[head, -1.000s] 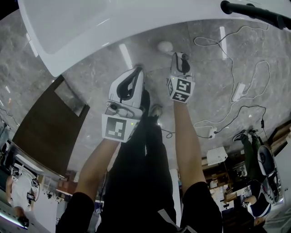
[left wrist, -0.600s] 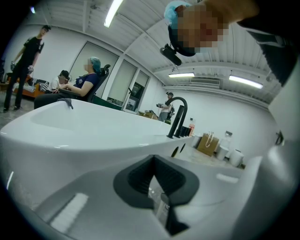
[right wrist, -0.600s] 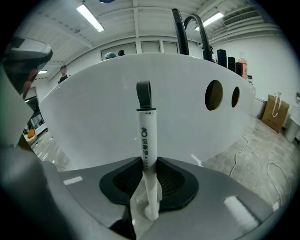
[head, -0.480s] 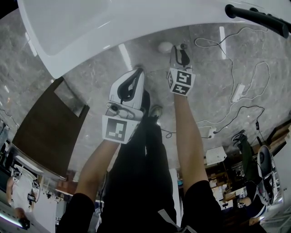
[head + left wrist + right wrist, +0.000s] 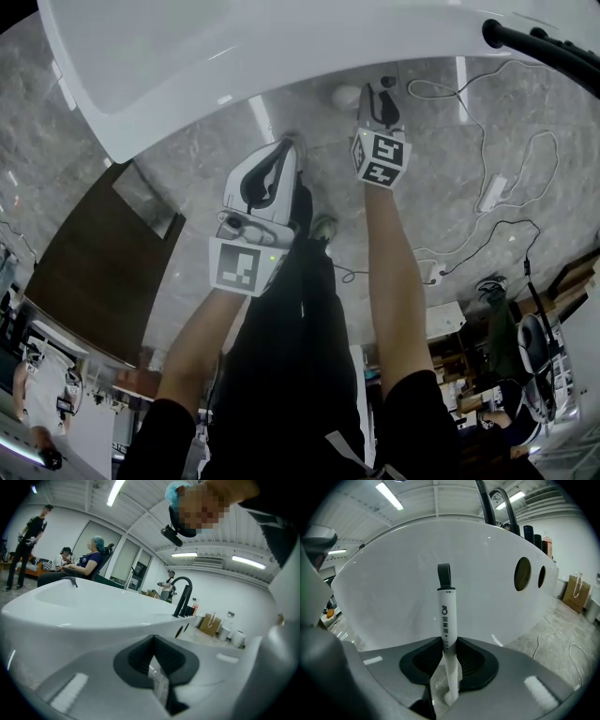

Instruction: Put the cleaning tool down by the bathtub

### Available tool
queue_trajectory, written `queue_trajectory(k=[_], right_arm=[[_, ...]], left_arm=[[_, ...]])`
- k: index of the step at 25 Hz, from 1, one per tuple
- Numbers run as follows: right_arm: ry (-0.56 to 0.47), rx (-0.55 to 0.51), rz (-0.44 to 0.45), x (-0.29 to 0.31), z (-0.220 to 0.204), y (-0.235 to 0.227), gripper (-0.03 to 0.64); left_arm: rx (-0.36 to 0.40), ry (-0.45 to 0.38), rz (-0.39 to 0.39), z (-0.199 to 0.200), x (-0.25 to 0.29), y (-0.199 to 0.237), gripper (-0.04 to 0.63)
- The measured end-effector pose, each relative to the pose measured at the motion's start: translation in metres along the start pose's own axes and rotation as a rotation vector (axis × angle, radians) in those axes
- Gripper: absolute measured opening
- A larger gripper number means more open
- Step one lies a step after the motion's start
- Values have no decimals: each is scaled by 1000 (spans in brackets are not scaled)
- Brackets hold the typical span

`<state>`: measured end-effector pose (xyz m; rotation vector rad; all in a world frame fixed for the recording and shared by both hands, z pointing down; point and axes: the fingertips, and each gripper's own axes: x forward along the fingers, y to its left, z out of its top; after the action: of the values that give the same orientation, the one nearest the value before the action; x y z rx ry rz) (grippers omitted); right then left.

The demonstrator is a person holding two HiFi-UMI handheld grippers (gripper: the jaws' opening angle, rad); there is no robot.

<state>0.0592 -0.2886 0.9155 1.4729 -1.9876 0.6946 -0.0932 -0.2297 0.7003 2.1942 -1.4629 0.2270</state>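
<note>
The cleaning tool (image 5: 447, 634) is a slim white handle with a black loop on top. It stands upright between the jaws of my right gripper (image 5: 449, 663), whose pads press on it, and its lower end reaches the floor. The white bathtub (image 5: 417, 573) wall rises just behind it. In the head view my right gripper (image 5: 380, 98) is at the foot of the bathtub (image 5: 234, 56), beside a small white round thing (image 5: 344, 95) on the floor. My left gripper (image 5: 278, 155) hangs further back, empty; its jaws (image 5: 157, 672) stand a narrow gap apart.
A black faucet (image 5: 544, 42) arches over the tub rim at the right. White cables and a power strip (image 5: 489, 190) lie on the grey marble floor. A dark wooden panel (image 5: 94, 262) lies at the left. People sit and stand beyond the tub (image 5: 93, 616).
My right gripper has moved forward with the tool, closer to the tub wall. The left gripper has stayed where it was.
</note>
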Motion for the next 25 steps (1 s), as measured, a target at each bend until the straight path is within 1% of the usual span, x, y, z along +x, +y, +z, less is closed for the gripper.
queue_trajectory(k=[10, 18, 25], right_arm=[[7, -10, 5, 15, 7, 2, 95], [12, -13, 6, 25, 10, -1, 95], [8, -21, 16, 31, 12, 2, 95]], left_arm=[[-17, 0, 10, 0, 2, 12, 9], [-20, 13, 0, -5, 5, 9, 8], [-31, 16, 9, -7, 7, 14, 8]])
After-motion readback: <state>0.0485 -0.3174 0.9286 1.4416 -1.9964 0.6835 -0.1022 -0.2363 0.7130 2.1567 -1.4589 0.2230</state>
